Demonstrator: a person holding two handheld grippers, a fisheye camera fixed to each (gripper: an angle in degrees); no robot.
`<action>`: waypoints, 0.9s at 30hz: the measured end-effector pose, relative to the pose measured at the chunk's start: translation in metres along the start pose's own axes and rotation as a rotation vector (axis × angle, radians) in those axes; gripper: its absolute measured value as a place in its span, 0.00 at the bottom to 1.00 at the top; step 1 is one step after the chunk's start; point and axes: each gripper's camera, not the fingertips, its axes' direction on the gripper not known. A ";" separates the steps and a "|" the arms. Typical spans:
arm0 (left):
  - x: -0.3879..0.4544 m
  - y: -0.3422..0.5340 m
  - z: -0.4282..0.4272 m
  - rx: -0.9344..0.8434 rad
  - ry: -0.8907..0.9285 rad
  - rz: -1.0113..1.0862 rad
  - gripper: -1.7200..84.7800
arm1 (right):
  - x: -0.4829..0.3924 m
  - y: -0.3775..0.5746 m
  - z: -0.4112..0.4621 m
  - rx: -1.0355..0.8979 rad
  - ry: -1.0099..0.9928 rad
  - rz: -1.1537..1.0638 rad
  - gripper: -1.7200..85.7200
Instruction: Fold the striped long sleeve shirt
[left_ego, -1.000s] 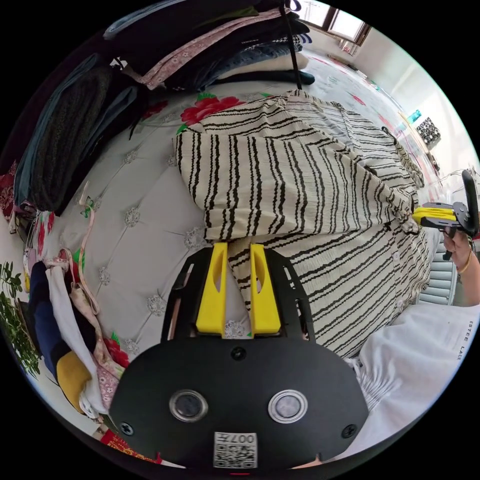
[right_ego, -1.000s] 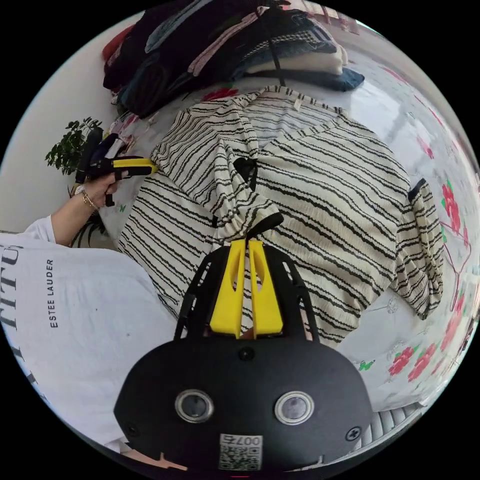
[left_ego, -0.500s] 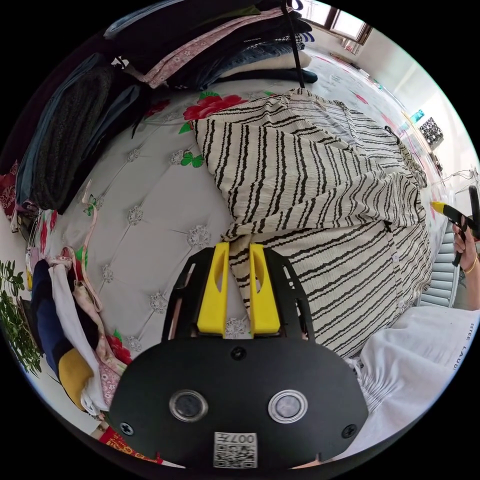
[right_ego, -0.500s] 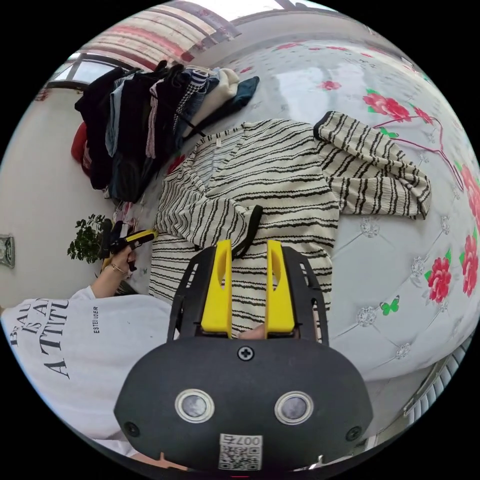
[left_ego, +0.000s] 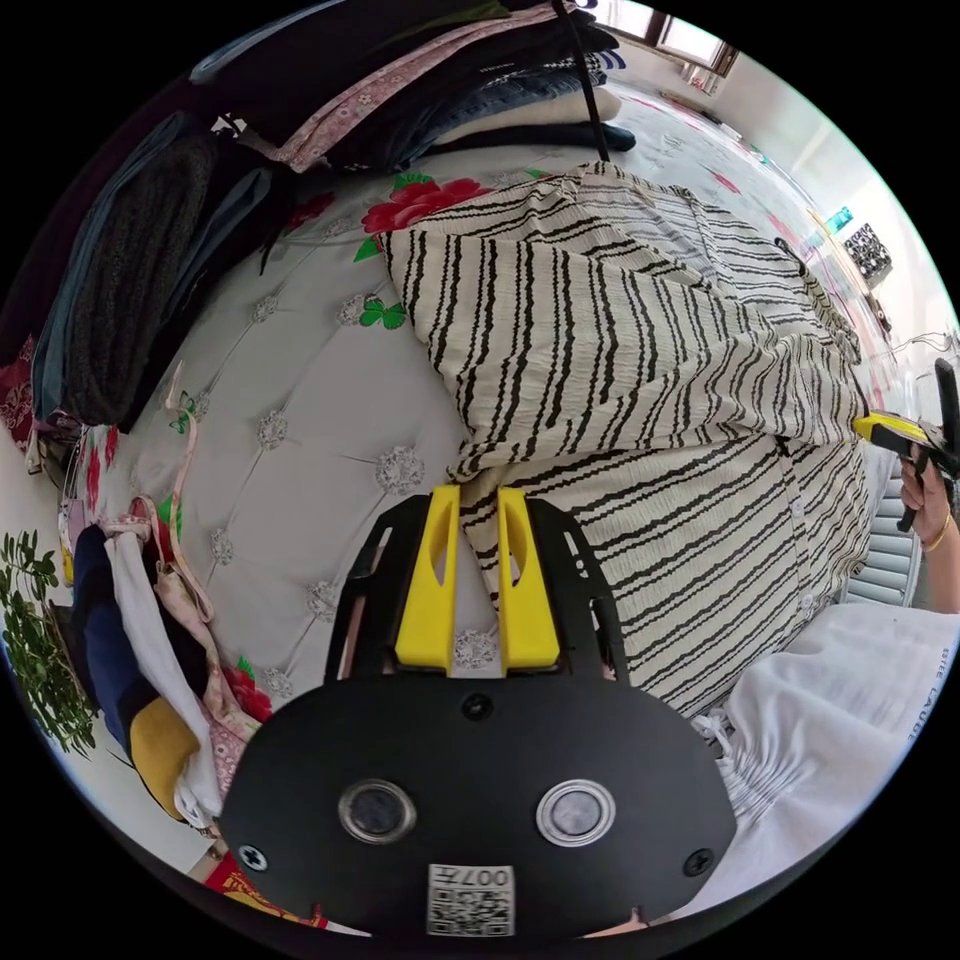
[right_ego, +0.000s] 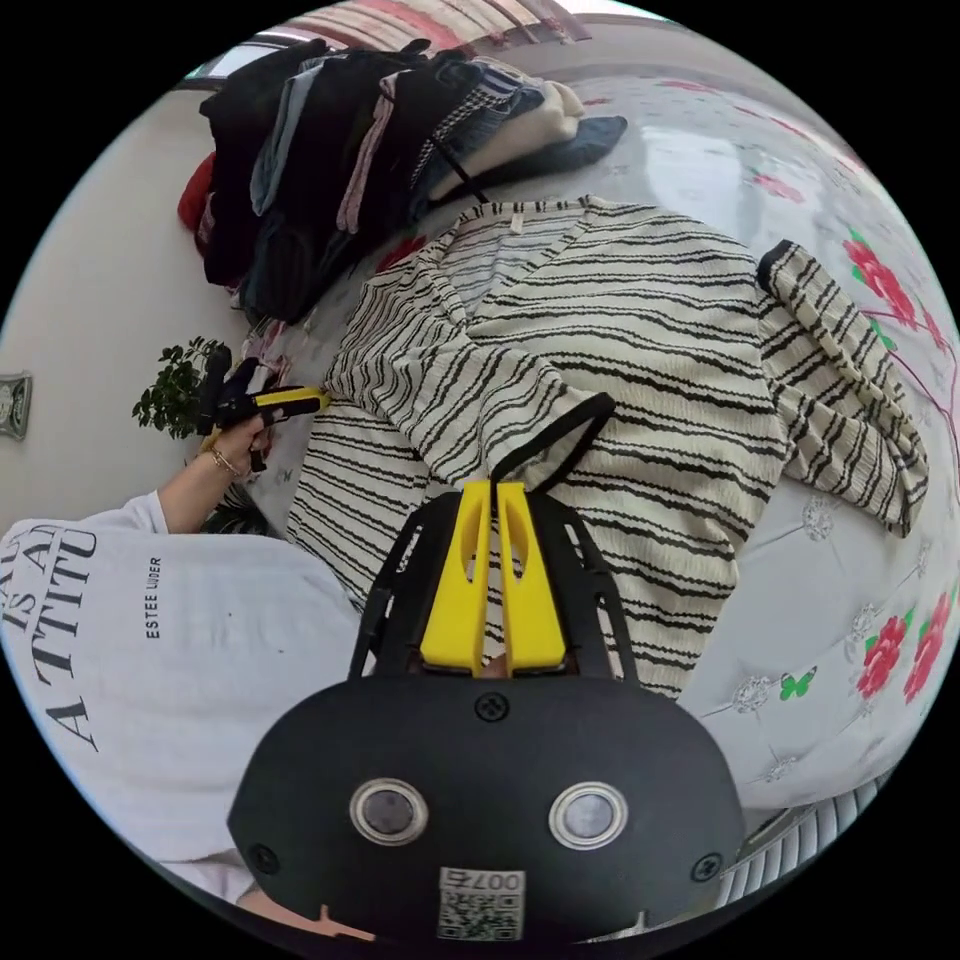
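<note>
"ESTEE LAUDER", "IS A", "ATTITU" on person's white top (right_ego: 150, 650), "007" on gripper tag (right_ego: 481, 902)

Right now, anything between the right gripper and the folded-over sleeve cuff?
Nothing visible. The right gripper sits right at the black-edged cuff of the striped shirt, with its jaws drawn together; whether they pinch the cuff cannot be told.

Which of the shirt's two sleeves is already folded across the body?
The sleeve with the black cuff at the right gripper, lying over the striped shirt front. The other sleeve lies off to the side on the floral bedspread.
</note>
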 end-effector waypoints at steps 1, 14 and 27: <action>-0.002 -0.001 0.000 0.003 0.000 -0.002 0.09 | 0.000 0.004 -0.006 -0.007 0.009 -0.015 0.02; -0.031 -0.008 -0.013 -0.024 0.011 -0.068 0.09 | 0.039 0.014 -0.040 0.005 0.114 0.016 0.09; -0.075 0.061 -0.058 0.028 0.130 -0.365 0.08 | 0.173 -0.102 -0.095 0.147 0.361 0.255 0.10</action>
